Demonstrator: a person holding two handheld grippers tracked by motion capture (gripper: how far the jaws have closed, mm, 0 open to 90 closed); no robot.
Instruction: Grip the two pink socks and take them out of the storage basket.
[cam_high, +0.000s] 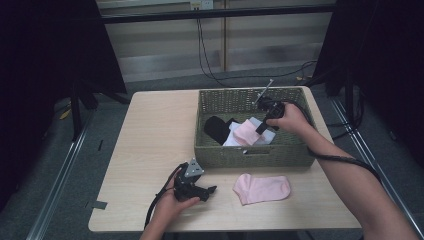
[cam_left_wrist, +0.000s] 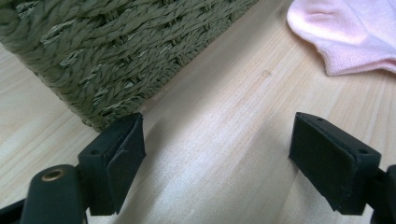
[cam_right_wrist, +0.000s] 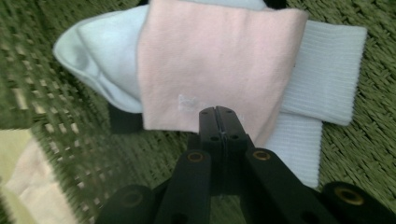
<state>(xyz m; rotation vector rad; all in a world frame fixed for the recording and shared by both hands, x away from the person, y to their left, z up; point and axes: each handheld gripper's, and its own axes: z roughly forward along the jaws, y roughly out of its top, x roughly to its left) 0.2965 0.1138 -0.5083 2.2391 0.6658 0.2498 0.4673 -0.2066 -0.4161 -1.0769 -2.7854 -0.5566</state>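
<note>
Nearest, the left tongs (cam_high: 206, 191) rest released on the counter (cam_high: 150, 150) beside one pink sock (cam_high: 262, 188). Farther, in the basket (cam_high: 250, 156), the right tongs (cam_right_wrist: 218, 122) are clenched on the second pink sock (cam_right_wrist: 210, 60). Step: retrieving the mate; next, likely lifting it clear over the rim.

A black sock (cam_high: 216, 128) and white socks (cam_high: 233, 137) lie in the green woven basket (cam_high: 250, 156) on the wooden table (cam_high: 150, 140). Black cables (cam_high: 210, 60) trail across the grey floor (cam_high: 165, 80) behind it.
</note>
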